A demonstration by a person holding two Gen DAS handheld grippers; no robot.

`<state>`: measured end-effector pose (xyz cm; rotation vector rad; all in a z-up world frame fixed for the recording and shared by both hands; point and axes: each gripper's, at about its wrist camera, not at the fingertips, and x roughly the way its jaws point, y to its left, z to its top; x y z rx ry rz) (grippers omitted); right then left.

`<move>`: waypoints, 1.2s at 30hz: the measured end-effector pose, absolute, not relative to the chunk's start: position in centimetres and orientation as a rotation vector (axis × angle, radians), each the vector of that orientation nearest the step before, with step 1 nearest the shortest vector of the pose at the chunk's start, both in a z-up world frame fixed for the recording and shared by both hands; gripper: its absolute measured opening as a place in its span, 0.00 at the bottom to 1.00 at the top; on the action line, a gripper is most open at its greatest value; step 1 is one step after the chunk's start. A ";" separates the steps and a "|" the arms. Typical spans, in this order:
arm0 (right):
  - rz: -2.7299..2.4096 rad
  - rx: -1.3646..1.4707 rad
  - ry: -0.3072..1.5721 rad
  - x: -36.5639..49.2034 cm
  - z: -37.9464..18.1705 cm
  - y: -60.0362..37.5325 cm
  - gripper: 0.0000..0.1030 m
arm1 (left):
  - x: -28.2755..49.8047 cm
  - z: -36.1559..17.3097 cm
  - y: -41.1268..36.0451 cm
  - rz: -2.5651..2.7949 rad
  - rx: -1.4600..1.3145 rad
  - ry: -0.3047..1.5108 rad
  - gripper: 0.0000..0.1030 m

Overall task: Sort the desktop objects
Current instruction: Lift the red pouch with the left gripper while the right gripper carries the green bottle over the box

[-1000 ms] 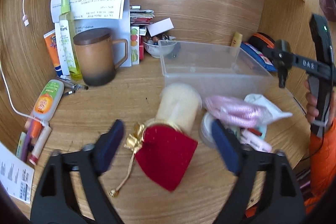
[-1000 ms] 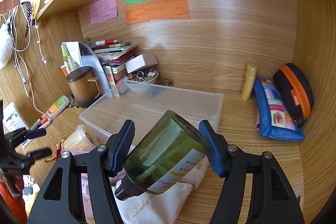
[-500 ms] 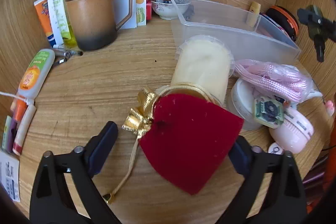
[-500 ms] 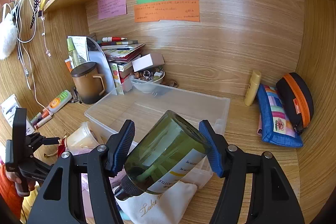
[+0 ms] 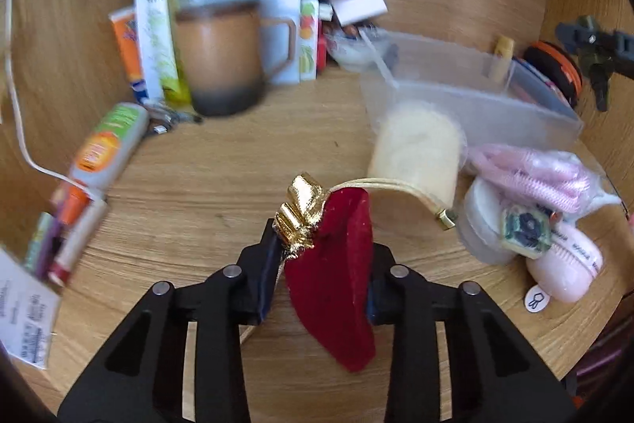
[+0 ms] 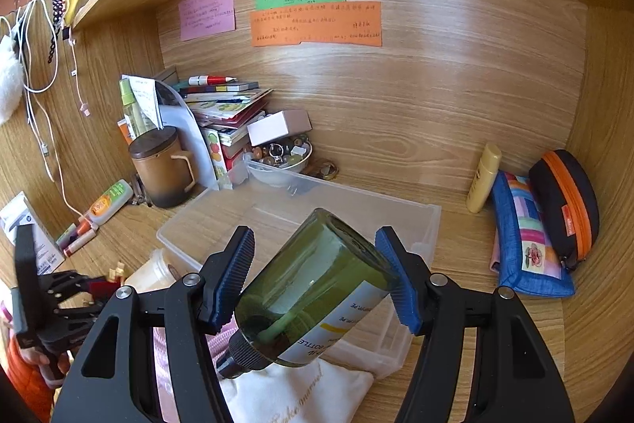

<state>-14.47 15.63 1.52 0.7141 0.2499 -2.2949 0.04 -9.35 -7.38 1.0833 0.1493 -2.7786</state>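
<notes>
A red velvet pouch (image 5: pixel 333 288) with a gold bow (image 5: pixel 301 217) stands folded upright between the pads of my left gripper (image 5: pixel 321 272). Its jaws are closing and the pads press into the pouch's sides. The pouch's gold cord arcs right toward a cream lidded cup (image 5: pixel 416 153). My right gripper (image 6: pixel 315 280) is shut on a dark green glass bottle (image 6: pixel 317 300), tilted cap-down above the near edge of the clear plastic box (image 6: pixel 396 213). In the right wrist view the left gripper (image 6: pixel 79 288) shows at the lower left.
Beside the pouch lie a pink cord bundle (image 5: pixel 531 165), a white jar (image 5: pixel 483 221) and a pink brush (image 5: pixel 566 264). A brown mug (image 5: pixel 226 62), bottles and books crowd the back left. A blue pouch (image 6: pixel 527 240) and a black-orange case (image 6: pixel 566 201) lean at the right wall. A white cloth bag (image 6: pixel 297 391) lies under the bottle.
My left gripper came down around the flat red pouch and its jaws narrowed, squeezing the pouch up into a fold. The right gripper still holds the bottle in the same place.
</notes>
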 end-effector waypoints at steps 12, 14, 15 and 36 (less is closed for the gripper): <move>-2.302 0.708 0.269 -15.3 1.6 14.9 0.58 | -0.6 -1.1 -10.5 -2.870 0.935 0.184 0.32; -2.306 0.712 0.269 -15.9 1.6 14.7 0.58 | -1.4 -0.2 -10.0 -2.901 0.920 0.167 0.32; -2.309 0.714 0.269 -16.1 1.6 14.6 0.58 | -2.0 0.4 -9.6 -2.924 0.907 0.154 0.32; -2.306 0.759 0.396 -20.2 0.0 11.3 0.58 | -13.2 2.5 -5.5 -3.089 1.036 0.072 0.32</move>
